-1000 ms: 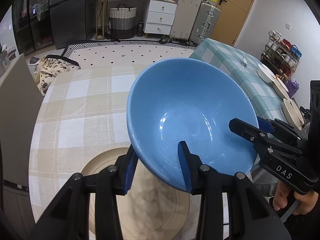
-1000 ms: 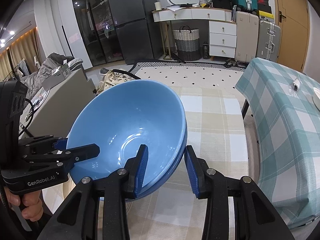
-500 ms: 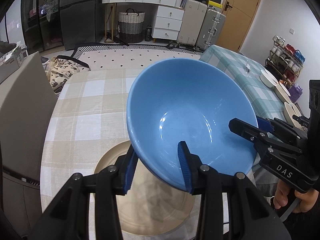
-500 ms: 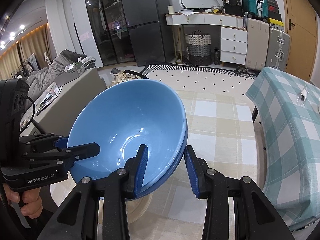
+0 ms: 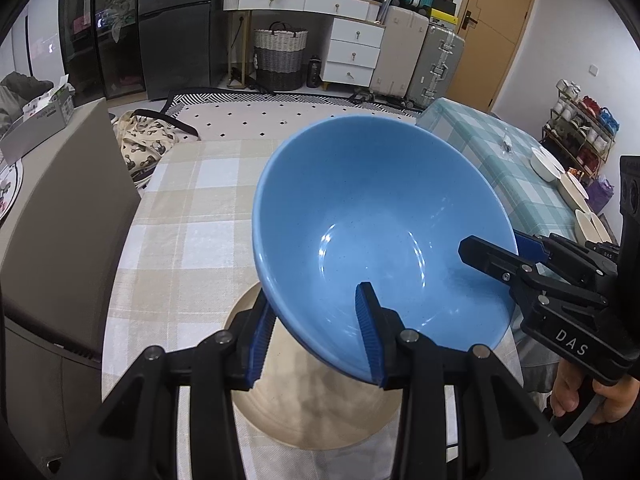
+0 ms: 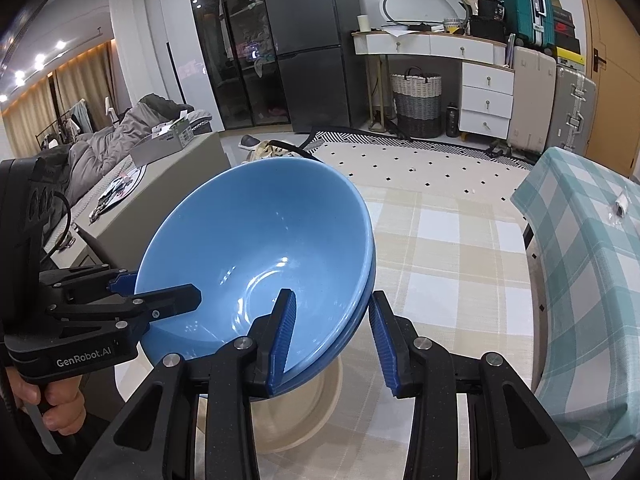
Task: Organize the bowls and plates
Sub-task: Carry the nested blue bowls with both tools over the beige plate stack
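Two handheld grippers, left gripper [image 5: 316, 334] and right gripper [image 6: 332, 340], are each pinching opposite rims of a tilted blue bowl [image 5: 380, 236], holding it above a beige plate [image 5: 320, 412] on the checkered table [image 5: 192, 216].

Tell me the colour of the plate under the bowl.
Beige. The plate lies on the checked tablecloth beneath the blue bowl; the left wrist view shows it best.

Even indoor light is filling both fisheye views; glare is glinting inside the bowl [image 5: 384, 248], edges are bending and darkening, shadows possibly staying soft.
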The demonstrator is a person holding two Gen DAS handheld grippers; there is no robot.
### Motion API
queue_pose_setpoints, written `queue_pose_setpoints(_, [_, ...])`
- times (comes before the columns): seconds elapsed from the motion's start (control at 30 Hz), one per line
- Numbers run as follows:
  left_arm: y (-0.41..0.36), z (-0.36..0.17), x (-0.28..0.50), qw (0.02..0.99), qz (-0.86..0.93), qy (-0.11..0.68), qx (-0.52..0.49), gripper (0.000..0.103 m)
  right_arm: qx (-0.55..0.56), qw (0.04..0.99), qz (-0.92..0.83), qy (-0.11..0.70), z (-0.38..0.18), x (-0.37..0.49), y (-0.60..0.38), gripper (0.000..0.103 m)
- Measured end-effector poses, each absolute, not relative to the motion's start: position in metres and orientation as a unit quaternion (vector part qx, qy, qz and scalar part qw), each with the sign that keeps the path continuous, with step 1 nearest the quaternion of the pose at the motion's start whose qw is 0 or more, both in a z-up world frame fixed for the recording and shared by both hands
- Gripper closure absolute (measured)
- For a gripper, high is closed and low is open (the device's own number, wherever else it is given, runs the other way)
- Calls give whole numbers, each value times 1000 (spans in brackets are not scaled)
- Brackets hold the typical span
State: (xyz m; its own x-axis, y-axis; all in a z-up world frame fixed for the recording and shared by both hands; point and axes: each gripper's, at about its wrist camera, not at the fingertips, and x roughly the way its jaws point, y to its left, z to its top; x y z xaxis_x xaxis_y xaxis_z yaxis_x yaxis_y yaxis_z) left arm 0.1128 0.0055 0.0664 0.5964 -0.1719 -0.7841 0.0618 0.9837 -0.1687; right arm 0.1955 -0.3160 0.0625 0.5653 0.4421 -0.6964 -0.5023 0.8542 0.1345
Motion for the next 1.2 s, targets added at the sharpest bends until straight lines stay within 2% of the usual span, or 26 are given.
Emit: queue_pose_setpoints(1.2, [32, 19, 107, 866, -25, 497, -55, 64, -87, 848, 290, 434, 15, 197, -267, 65])
